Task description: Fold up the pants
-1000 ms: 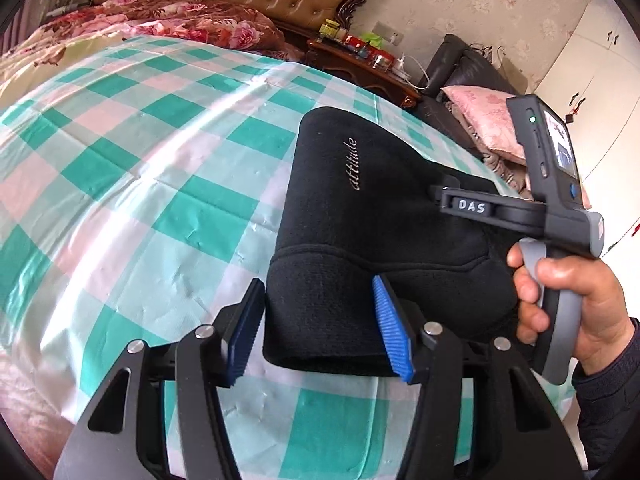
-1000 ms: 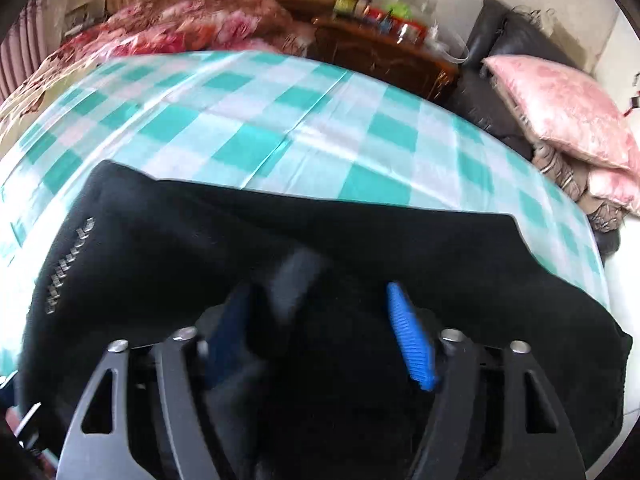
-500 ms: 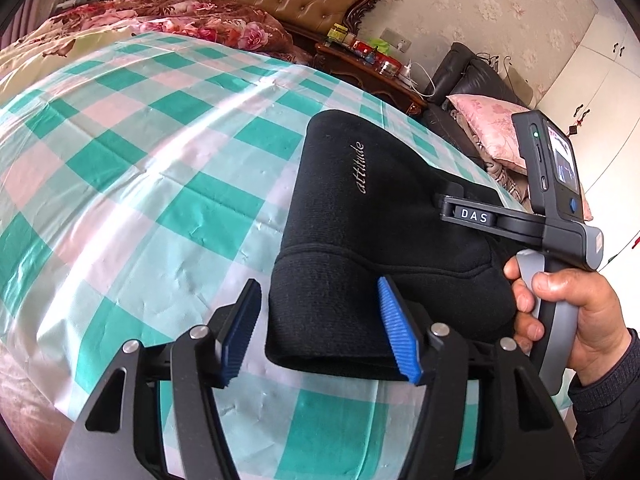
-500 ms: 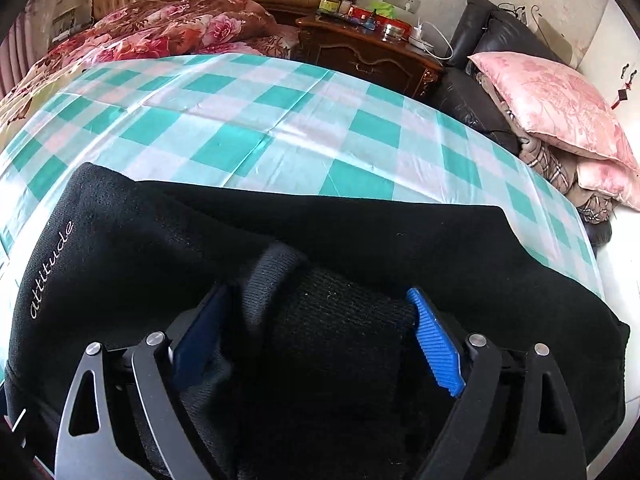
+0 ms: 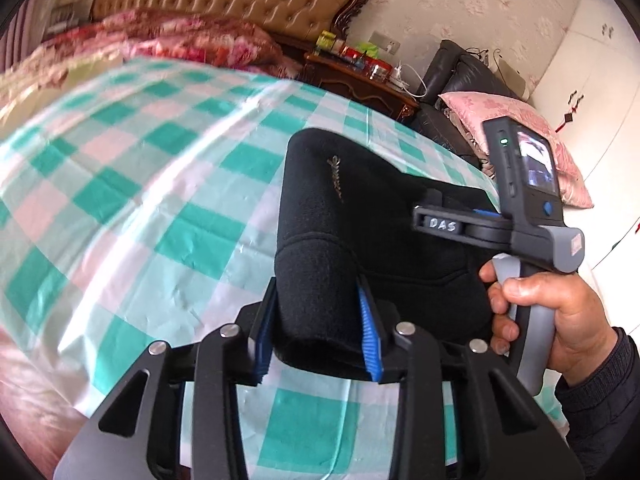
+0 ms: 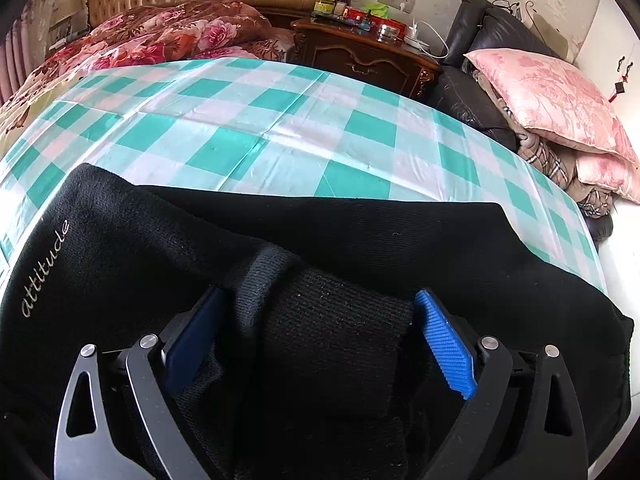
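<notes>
The bed's green-checked sheet point(image 6: 248, 136) (glossy, creased) carries folded black pants point(image 6: 360, 240) near its front edge

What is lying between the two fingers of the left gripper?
In the left wrist view, the left gripper pinches the folded end of the black pants.

Open checked sheet point(image 6: 248, 128) lay free beyond and left of my folded pants point(image 6: 360, 232); the quilt point(image 6: 160, 36), nightstand point(image 6: 360, 56) and pillows point(image 6: 552, 108) hemmed the far edge.
</notes>
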Available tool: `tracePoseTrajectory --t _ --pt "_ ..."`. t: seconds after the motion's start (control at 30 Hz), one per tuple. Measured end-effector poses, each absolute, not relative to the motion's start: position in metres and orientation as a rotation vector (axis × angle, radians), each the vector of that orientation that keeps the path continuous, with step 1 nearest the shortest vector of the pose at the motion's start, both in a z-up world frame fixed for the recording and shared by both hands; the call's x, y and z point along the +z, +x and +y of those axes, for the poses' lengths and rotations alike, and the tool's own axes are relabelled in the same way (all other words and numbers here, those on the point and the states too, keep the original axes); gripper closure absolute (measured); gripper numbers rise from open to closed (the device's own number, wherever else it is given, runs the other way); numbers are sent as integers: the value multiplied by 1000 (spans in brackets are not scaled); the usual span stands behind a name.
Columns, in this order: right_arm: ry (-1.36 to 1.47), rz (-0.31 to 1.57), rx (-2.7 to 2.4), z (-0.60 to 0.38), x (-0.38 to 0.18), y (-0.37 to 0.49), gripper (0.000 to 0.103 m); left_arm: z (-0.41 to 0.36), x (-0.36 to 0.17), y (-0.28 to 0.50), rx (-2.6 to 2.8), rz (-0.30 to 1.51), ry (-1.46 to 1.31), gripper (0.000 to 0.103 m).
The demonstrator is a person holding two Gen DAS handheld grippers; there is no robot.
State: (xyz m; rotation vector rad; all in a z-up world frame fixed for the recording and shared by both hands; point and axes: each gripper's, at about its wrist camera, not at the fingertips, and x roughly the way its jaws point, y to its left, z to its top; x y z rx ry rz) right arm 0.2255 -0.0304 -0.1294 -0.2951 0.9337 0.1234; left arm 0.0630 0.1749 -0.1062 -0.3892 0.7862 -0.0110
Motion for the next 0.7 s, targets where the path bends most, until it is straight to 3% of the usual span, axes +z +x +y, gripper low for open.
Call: tracePoseTrajectory --t 0.4,0.7 --pt "-272 968 129 -33 -122 228 11 152 -82 60 38 769 -263 68" --pt "-305 1043 384 34 -36 219 11 144 -75 58 57 750 -204 68"
